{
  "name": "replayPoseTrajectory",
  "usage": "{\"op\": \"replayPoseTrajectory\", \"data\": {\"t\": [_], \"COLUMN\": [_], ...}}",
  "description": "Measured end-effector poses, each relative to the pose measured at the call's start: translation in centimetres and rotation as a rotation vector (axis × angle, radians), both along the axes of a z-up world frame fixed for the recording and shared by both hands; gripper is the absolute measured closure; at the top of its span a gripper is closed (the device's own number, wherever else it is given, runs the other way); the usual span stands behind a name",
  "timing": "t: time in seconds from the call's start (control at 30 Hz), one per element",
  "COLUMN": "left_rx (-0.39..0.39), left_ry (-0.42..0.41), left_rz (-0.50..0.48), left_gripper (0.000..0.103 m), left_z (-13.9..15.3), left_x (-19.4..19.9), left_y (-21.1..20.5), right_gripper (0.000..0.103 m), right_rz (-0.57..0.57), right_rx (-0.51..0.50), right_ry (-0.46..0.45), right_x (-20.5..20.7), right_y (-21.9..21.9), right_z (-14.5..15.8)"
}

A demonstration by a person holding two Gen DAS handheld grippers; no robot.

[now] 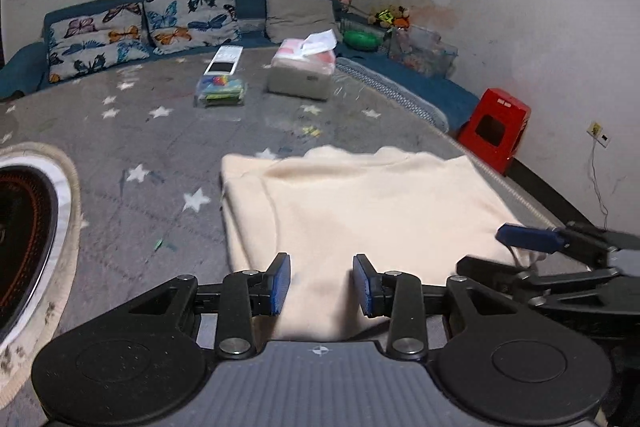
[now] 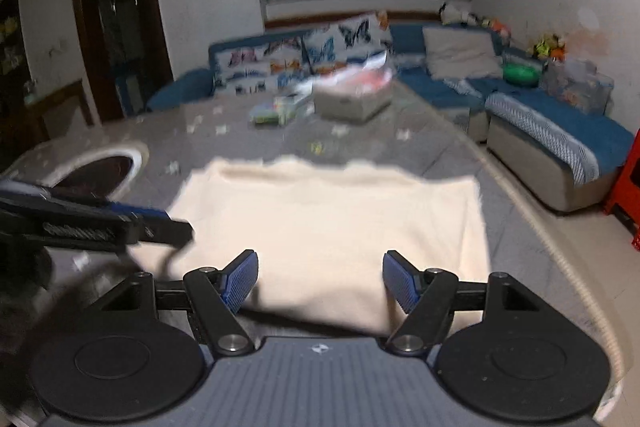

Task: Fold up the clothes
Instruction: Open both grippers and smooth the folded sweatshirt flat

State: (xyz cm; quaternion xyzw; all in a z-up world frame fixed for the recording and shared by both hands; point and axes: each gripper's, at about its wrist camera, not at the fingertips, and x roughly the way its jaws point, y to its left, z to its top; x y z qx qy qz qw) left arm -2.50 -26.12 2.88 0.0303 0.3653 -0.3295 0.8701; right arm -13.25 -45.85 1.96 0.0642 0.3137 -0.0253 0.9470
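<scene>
A cream garment (image 1: 360, 203) lies folded into a rough rectangle on the grey star-patterned cover (image 1: 140, 155). In the right wrist view the garment (image 2: 328, 219) fills the middle. My left gripper (image 1: 322, 283) hangs over the garment's near left part. Its blue pads stand apart, cloth shows in the gap, and neither pad presses on it. My right gripper (image 2: 320, 279) stands wide open over the near edge with nothing gripped. Each gripper shows in the other's view: the right gripper (image 1: 504, 251) at the cloth's near right corner, the left gripper (image 2: 176, 227) at its near left side.
A tissue box (image 1: 302, 75), a clear packet of coloured items (image 1: 222, 91) and a white box (image 1: 224, 61) sit farther back. A round mat (image 1: 24, 227) lies at the left. A blue sofa (image 2: 560, 147) with pillows wraps the back and right. A red stool (image 1: 496, 131) stands by the wall.
</scene>
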Motion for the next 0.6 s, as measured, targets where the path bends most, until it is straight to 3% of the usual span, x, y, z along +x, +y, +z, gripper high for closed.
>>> {"op": "replayPoseTrajectory", "data": {"t": [0.17,0.27,0.33,0.53,0.6], "left_rx": [0.01,0.017,0.022,0.031,0.026], "left_ry": [-0.001,-0.006,-0.005,-0.011,-0.019], "left_rz": [0.022,0.037,0.045,0.064,0.065], "left_gripper": [0.065,0.058,0.057,0.042,0.032], "left_z": [0.1,0.5,0.6,0.8,1.0], "left_x": [-0.5,-1.1,-1.6,-3.4,-4.1], "left_y": [0.8,1.2,1.6,3.1,3.6], "right_gripper": [0.031,0.02,0.018,0.004,0.002], "right_rz": [-0.003,0.008,0.009,-0.009,-0.02], "right_rx": [-0.006,-0.025,-0.03,-0.029,-0.031], "right_ry": [-0.016,-0.018,-0.017,-0.034,-0.043], "right_x": [-0.9,-1.3,-1.6,-3.1,-3.7], "right_y": [0.5,1.4,1.9,3.5,4.0], "right_z": [0.0,0.0,-0.2,-0.3,-0.2]}}
